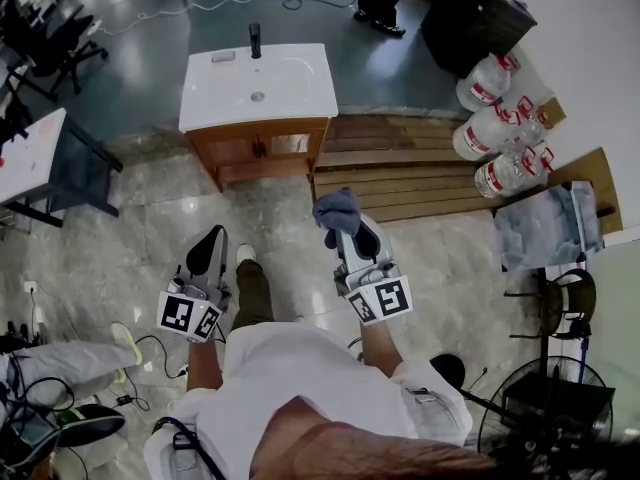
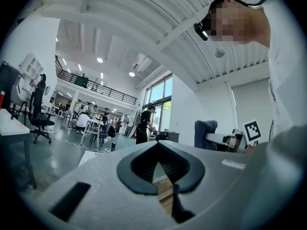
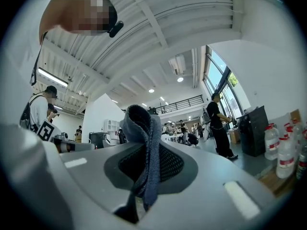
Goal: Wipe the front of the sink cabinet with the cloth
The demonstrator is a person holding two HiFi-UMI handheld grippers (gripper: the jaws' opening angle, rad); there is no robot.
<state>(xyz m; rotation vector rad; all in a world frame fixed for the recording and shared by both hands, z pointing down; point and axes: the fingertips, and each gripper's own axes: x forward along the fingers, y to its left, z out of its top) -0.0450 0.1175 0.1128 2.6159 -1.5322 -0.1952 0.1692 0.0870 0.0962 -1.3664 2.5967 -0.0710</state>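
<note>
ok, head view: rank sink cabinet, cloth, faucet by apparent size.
1. sink cabinet, clearly the largest.
2. cloth. It is nearer the camera, so it looks bigger than it is.
3. faucet, the smallest.

The left tongs (image 2: 158, 146) stand closed tip to tip, wooden planks (image 2: 165, 198) showing through their slit

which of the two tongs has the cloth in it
The right tongs: they are closed on the blue-grey cloth, which bunches up past their tips. The left tongs are closed with nothing between them.
</note>
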